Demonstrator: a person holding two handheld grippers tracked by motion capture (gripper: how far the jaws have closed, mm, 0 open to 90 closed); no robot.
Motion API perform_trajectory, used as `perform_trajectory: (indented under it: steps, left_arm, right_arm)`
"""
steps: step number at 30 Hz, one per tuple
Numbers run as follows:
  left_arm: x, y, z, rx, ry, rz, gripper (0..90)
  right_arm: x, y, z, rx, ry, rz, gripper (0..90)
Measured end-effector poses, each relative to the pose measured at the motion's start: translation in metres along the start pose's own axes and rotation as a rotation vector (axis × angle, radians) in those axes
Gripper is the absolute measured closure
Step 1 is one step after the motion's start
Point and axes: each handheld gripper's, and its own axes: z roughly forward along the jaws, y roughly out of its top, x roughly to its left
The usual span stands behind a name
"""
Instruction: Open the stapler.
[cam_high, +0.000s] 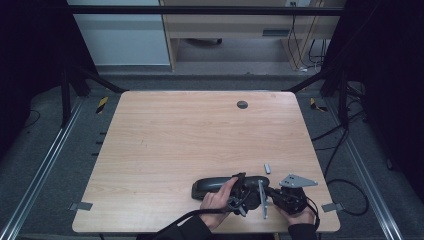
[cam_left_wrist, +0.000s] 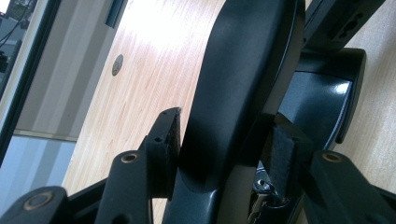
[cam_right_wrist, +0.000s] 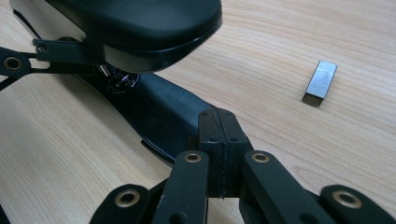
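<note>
A: How many things lie on the wooden table (cam_high: 165, 140)?

B: Two. One black stapler (cam_high: 215, 184) near the front edge, and one small grey metal block (cam_high: 267, 168) just beyond it to the right.

A: And the tools?

B: Two. The left gripper (cam_left_wrist: 224, 140) straddles the stapler's raised top arm, jaws half apart; the left pad (cam_left_wrist: 173, 135) touches it, the other pad I cannot tell. The right gripper (cam_right_wrist: 219, 140) has its jaws pressed together on nothing, tips at the stapler's base.
</note>
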Motion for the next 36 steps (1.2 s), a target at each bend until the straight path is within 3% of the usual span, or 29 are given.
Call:
perform_trajectory:
  steps: [11, 20, 31, 36]
  left_arm:
    - [-0.002, 0.000, 0.001, -0.004, 0.011, -0.003, 50.9]
    - [-0.002, 0.001, 0.000, -0.001, 0.019, 0.002, 51.3]
    - [-0.003, 0.000, 0.000, 0.002, 0.019, 0.006, 51.4]
    - [-0.003, 0.001, 0.000, 0.001, 0.022, 0.007, 51.6]
  right_arm:
    - [0.001, -0.001, 0.006, 0.011, 0.017, -0.007, 90.0]
    - [0.004, -0.001, 0.012, 0.022, 0.002, -0.039, 90.0]
    - [0.005, -0.001, 0.012, 0.017, 0.010, -0.020, 90.0]
    - [0.005, -0.002, 0.012, 0.014, 0.009, -0.043, 90.0]
